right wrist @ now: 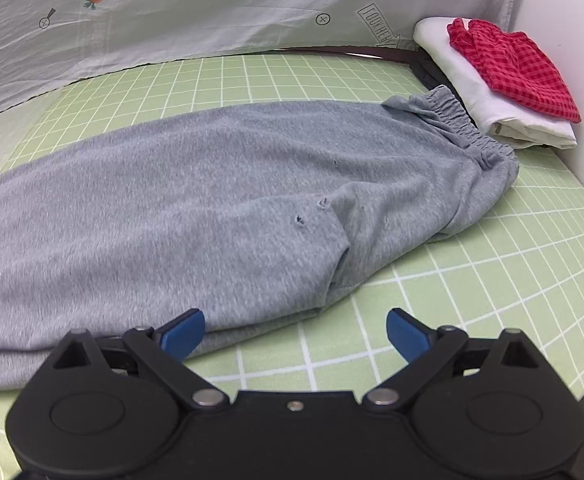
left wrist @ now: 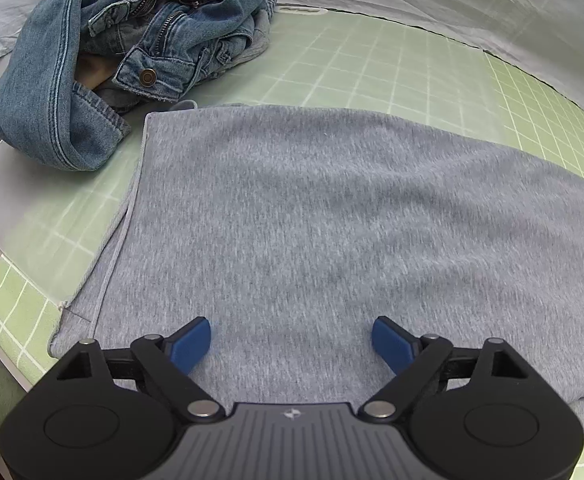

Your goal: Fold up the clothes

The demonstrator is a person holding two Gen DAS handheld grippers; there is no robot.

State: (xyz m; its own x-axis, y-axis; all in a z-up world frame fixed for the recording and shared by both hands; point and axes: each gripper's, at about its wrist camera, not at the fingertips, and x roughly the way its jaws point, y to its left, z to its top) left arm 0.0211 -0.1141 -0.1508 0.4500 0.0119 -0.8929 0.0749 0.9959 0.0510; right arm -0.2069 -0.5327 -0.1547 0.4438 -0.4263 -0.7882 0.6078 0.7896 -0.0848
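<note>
Crumpled jeans beside sweatpants.

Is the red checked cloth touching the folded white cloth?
Touching. The right wrist view shows the red checked cloth lying on top of the folded white cloth.

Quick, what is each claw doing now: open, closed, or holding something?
Left claw: open, holding nothing, over the grey sweatpants.
Right claw: open, holding nothing, at the sweatpants' near edge.

Fuzzy grey knit trousers, rough denim jeans, matt mat
</note>
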